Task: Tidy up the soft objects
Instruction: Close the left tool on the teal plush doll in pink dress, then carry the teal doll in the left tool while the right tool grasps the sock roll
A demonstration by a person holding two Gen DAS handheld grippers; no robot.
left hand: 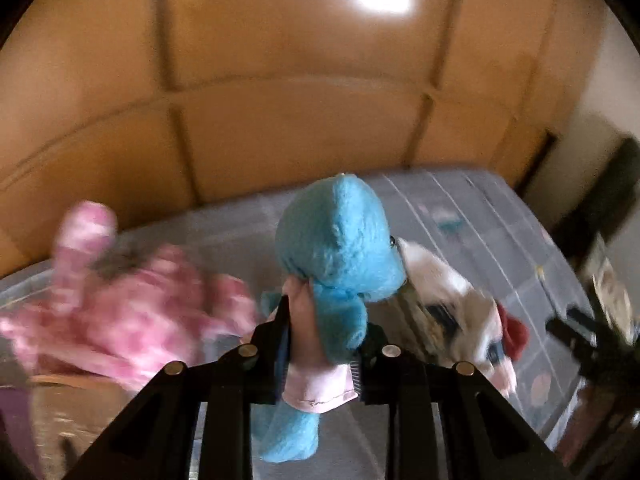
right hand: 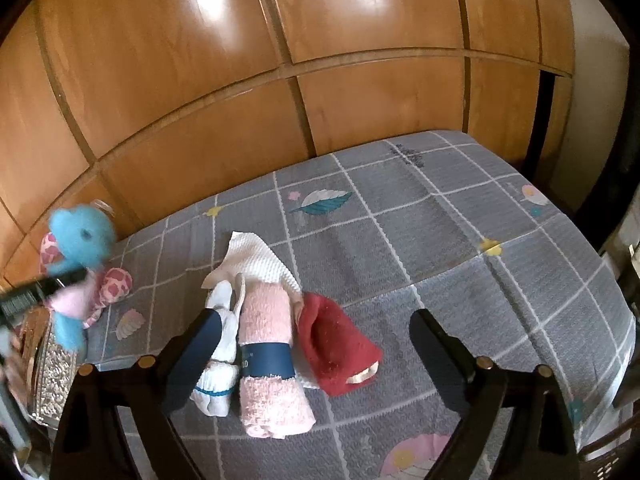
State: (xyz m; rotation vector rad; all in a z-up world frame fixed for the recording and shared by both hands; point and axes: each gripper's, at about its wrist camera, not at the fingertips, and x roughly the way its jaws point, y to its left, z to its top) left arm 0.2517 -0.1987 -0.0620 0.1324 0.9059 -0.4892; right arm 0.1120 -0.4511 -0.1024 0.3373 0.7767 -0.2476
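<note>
Jaws of left gripper (left hand: 320, 332) pinch blue plush (left hand: 336, 248) aloft; right gripper (right hand: 316, 336) spread, angled down

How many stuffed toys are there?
2: a blue plush toy clamped in the left gripper, and a pink-and-white plush toy lying on the bed behind it. Others may be hidden.

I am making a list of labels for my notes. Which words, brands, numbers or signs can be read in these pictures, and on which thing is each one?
No text reads whole.
Dark blue paper band around the rolled pink terry towel: small pale print at its left end, too small to read.
Grey checked bed sheet: dark print near its far edge, too small and bent to read.
Left wrist view: blurred, no text visible.
</note>
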